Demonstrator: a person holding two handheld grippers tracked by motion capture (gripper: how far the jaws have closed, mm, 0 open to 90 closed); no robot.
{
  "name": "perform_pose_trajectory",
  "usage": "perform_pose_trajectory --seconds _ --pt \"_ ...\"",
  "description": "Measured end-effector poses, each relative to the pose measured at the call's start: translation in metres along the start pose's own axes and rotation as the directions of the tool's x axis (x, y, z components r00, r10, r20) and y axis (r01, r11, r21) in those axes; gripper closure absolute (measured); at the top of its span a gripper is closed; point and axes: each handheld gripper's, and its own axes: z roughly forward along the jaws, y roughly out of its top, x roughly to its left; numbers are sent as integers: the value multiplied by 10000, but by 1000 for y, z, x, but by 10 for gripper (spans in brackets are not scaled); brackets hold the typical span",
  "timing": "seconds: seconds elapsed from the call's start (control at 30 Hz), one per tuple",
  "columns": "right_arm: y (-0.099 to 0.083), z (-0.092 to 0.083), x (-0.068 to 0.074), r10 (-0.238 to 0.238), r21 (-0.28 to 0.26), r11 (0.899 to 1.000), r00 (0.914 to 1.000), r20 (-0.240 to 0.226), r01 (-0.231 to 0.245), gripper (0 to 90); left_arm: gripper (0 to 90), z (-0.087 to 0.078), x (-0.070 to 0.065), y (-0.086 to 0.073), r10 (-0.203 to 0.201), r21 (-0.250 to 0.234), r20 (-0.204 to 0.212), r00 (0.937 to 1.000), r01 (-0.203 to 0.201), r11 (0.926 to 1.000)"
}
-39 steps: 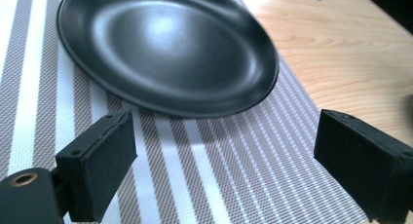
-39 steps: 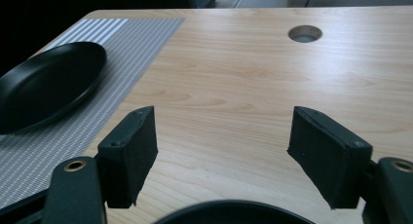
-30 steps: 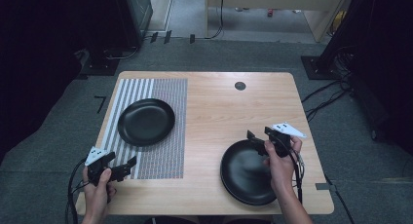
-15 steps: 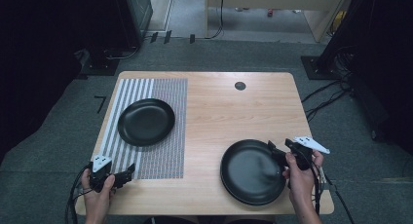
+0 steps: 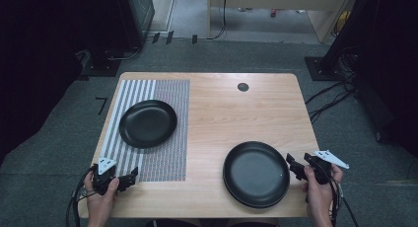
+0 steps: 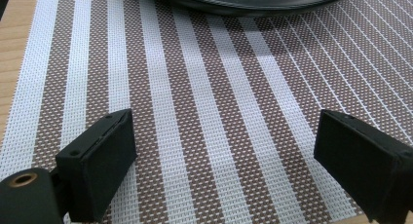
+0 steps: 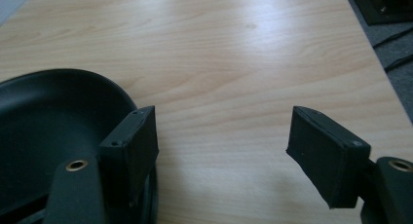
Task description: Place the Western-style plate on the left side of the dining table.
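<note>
At the tabletop's (image 5: 217, 113) near left corner, the left gripper (image 5: 129, 177) hangs over the near end of the brown-and-white striped woven placemat (image 5: 162, 148), jaws spread wide with nothing between them. By the near right edge, the right gripper (image 5: 294, 167) sits just beside the round black plate (image 5: 256, 173) on bare light wood, jaws likewise spread and empty. Farther back, a second round black plate (image 5: 148, 123) rests on the placemat. Near the far edge lies a small dark round disc (image 5: 243, 87).
</note>
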Motion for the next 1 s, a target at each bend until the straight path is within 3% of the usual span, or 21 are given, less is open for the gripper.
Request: perform_pose_trajectory --seconds 0.37,0.73,0.9,1.0 --pt "-16 -7 -23 248 386 9989 9990 377 -263 263 81 1 -1 0 110 64 -88 9999 -109 9999" --pt "-27 -11 -33 174 670 9975 9979 619 -215 262 81 1 -1 0 102 68 -87 9999 -102 9999" --pt "-29 -10 -29 -248 670 9976 9959 870 190 260 80 1 -1 0 121 74 -102 9999 -120 9999" --pt "-31 -7 -23 -883 739 9941 9886 1222 796 251 81 1 -2 0 152 93 -130 9998 -150 9998"
